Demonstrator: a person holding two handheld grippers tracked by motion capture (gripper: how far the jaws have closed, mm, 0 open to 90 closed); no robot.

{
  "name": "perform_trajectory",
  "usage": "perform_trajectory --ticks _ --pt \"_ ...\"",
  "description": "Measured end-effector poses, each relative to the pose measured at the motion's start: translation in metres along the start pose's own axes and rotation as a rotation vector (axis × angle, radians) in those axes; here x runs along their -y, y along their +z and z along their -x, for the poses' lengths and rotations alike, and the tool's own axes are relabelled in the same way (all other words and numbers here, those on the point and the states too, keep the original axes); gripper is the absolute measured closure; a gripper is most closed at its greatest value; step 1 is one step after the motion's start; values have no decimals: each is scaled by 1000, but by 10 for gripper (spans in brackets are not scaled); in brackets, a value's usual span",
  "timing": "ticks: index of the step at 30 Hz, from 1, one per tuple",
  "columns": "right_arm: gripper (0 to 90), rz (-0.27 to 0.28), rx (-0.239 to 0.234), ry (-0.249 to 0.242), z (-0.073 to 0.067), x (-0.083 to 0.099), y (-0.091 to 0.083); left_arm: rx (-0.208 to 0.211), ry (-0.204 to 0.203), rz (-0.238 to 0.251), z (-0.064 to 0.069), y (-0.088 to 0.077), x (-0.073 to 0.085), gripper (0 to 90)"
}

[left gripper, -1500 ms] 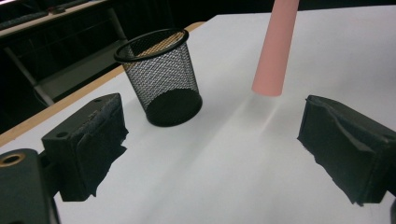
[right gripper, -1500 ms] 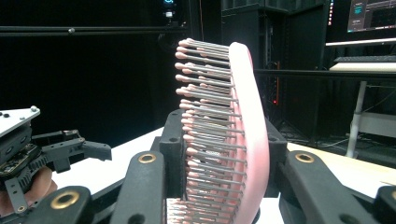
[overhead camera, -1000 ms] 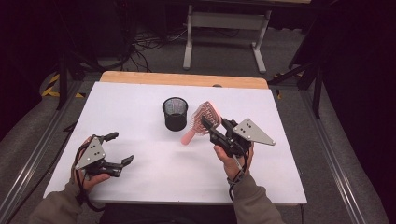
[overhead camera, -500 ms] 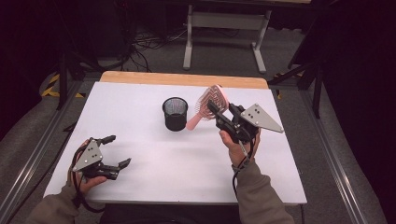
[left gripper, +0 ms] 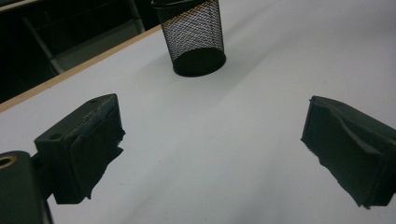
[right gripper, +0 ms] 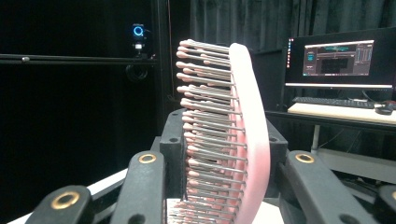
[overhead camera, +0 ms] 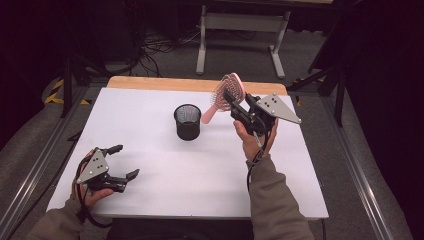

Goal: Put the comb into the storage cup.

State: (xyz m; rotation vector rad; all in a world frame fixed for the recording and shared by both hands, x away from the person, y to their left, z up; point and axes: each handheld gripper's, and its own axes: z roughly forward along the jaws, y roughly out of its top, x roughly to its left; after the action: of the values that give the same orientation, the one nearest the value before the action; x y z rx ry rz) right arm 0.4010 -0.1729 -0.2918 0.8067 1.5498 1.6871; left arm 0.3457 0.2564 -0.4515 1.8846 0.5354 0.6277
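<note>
Nearest the person, the left gripper (overhead camera: pixel 116 167) rests low over the white surface (overhead camera: pixel 150 200) with its jaws spread wide and nothing between them; in the left gripper view the two black pads frame bare surface, with the mesh cup (left gripper: pixel 191 35) well ahead of them.

Farther out, the right gripper (overhead camera: pixel 235 102) is raised off the surface, its jaws clamped on the head of a pink hairbrush (overhead camera: pixel 226 92). In the right gripper view the brush (right gripper: pixel 233 135) stands edge-on between the jaws, bristles to one side, pink back to the other. The handle (overhead camera: pixel 210 115) slants down toward the black mesh cup (overhead camera: pixel 187 121), which stands upright just beside it on the surface.

The likely aim is to stand the brush in the cup, handle first. The grip sits on the bristled head, so one pad probably presses springy pins rather than a firm face; the brush could twist or slide as the hand tilts it. The cup looks light and narrow: if the handle strikes the rim instead of dropping inside, it may tip or skid, and the left gripper is too far off to steady it.

As far as the high view shows, the cup appears empty, though its mesh is dark and the bottom is hard to read.
</note>
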Motion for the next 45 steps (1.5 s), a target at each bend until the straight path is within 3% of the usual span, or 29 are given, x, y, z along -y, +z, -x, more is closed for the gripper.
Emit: perform_trajectory --ticks 24,38,45 --pt "639 -21 28 -23 -4 -4 45 7 -15 22 -3 -2 0 57" --pt "639 -38 41 -13 -5 8 63 14 -12 24 -3 -2 0 58" --pt "639 -40 37 17 -6 16 70 16 -14 27 -3 -3 0 59"
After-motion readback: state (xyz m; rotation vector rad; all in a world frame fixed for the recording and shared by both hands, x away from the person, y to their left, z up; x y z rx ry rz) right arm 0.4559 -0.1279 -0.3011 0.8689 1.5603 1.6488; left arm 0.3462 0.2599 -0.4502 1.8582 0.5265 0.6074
